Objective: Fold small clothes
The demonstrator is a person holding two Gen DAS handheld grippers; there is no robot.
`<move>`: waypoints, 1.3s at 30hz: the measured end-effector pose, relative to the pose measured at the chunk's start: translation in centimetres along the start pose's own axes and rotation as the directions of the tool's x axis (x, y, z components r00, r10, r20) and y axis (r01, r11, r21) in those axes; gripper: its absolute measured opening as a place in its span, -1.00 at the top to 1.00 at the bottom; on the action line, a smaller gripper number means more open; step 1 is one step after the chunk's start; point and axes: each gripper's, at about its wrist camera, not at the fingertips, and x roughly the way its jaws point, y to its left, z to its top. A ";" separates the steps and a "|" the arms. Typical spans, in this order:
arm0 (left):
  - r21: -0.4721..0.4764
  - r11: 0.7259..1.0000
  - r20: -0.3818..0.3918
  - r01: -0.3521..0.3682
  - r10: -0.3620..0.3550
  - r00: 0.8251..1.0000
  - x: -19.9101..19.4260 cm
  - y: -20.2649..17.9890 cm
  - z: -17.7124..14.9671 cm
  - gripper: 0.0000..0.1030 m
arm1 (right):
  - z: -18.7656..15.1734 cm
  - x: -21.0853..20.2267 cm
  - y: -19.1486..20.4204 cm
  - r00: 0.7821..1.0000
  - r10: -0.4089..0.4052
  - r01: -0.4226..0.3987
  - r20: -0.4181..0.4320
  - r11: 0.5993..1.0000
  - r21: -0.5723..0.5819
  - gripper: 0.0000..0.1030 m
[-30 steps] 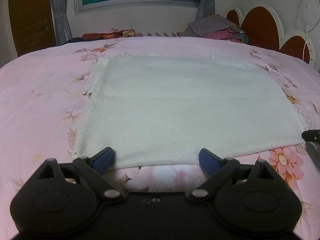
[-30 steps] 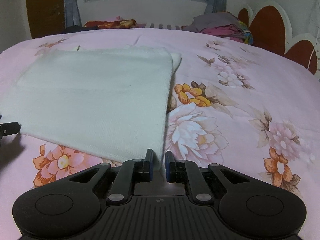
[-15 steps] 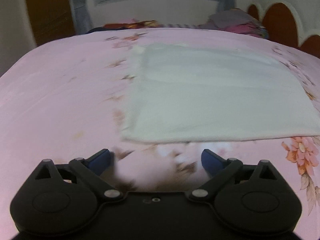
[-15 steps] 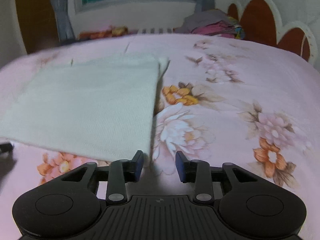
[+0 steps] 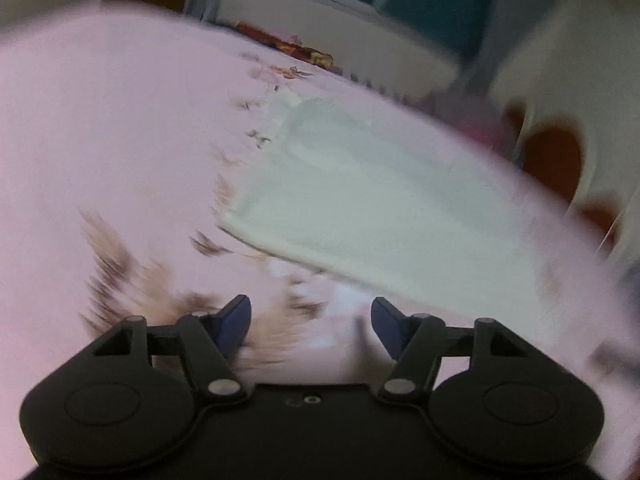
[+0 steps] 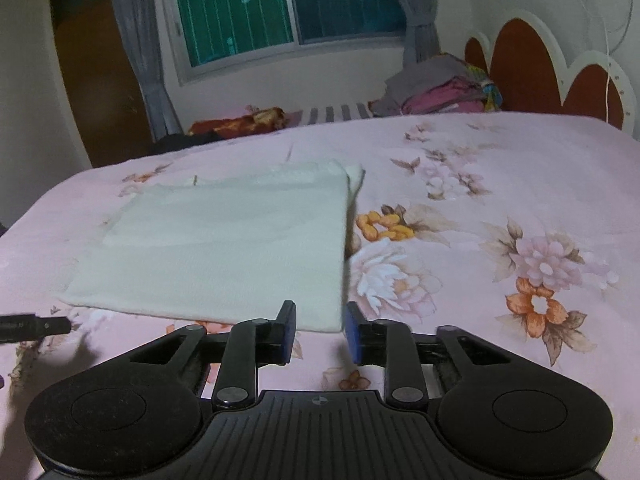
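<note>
A white folded cloth (image 6: 224, 248) lies flat on the pink flowered bedsheet (image 6: 500, 184). My right gripper (image 6: 320, 324) hovers at its near right corner. Its jaws are closing with a gap still between them; the corner shows in that gap but lies flat, unpinched. The left wrist view is blurred and tilted. There the cloth (image 5: 380, 208) lies ahead and to the right. My left gripper (image 5: 310, 320) is off the cloth's near left corner, jaws closing, with only bedsheet between them. A black part of the left gripper (image 6: 36, 326) shows at the right wrist view's left edge.
A pile of clothes (image 6: 440, 88) sits at the bed's far side by the red and white headboard (image 6: 532, 64). A red patterned cloth (image 6: 240, 120) lies at the far edge under the window (image 6: 288, 4). A brown door (image 6: 92, 92) stands at far left.
The left gripper slid left off the cloth's near edge and rolled, and its jaws narrowed. The right gripper opened at the cloth's corner, drew back and rose, then narrowed again.
</note>
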 end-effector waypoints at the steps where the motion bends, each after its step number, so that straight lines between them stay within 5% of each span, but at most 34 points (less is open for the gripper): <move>1: -0.137 0.988 0.008 0.075 -0.075 0.997 0.5 1.3 -0.1 -0.25 | 0.1 0.0 0.1 1.000 0.007 -0.007 0.001 1.000 0.002 0.79; 3: -0.320 0.935 0.042 0.152 -0.146 0.988 1.5 3.1 -0.2 -0.23 | 0.5 0.3 0.3 1.000 0.011 -0.011 0.004 1.000 0.002 0.80; 7: -0.373 0.910 0.082 0.181 -0.162 0.983 3.4 3.9 0.8 0.04 | 1.6 2.0 1.1 1.000 0.007 -0.007 -0.010 1.000 0.011 0.81; 12: -0.447 0.876 0.134 0.183 -0.136 0.982 6.1 4.8 1.6 0.71 | 3.7 5.5 3.9 0.999 0.046 -0.046 -0.029 0.999 0.009 0.81; 15: -0.471 0.858 0.168 0.205 -0.141 0.976 7.4 5.3 2.0 0.79 | 5.1 8.8 5.4 0.995 0.083 -0.080 -0.057 0.995 0.053 0.81; 21: -0.434 0.859 0.194 0.271 -0.205 0.959 8.8 5.0 3.7 0.56 | 7.5 15.3 9.1 0.991 0.081 -0.080 -0.106 0.997 0.013 0.98; 25: -0.451 0.861 0.192 0.237 -0.166 0.967 7.5 4.7 3.0 0.67 | 8.2 17.8 10.2 0.990 0.077 -0.077 -0.114 0.997 0.004 0.98; 27: -0.421 0.883 0.208 0.208 -0.129 0.970 6.4 4.6 2.5 0.51 | 8.3 18.2 10.3 0.991 0.077 -0.077 -0.112 0.997 0.005 0.98; 33: -0.437 0.872 0.243 0.221 -0.122 0.962 7.2 5.0 3.5 0.41 | 8.1 19.1 10.3 0.987 0.090 -0.088 -0.132 0.996 0.020 0.98; 39: -0.425 0.894 0.187 0.143 -0.068 0.980 8.8 4.4 5.2 0.82 | 8.0 19.6 11.2 0.986 0.123 -0.126 -0.110 0.992 -0.021 0.98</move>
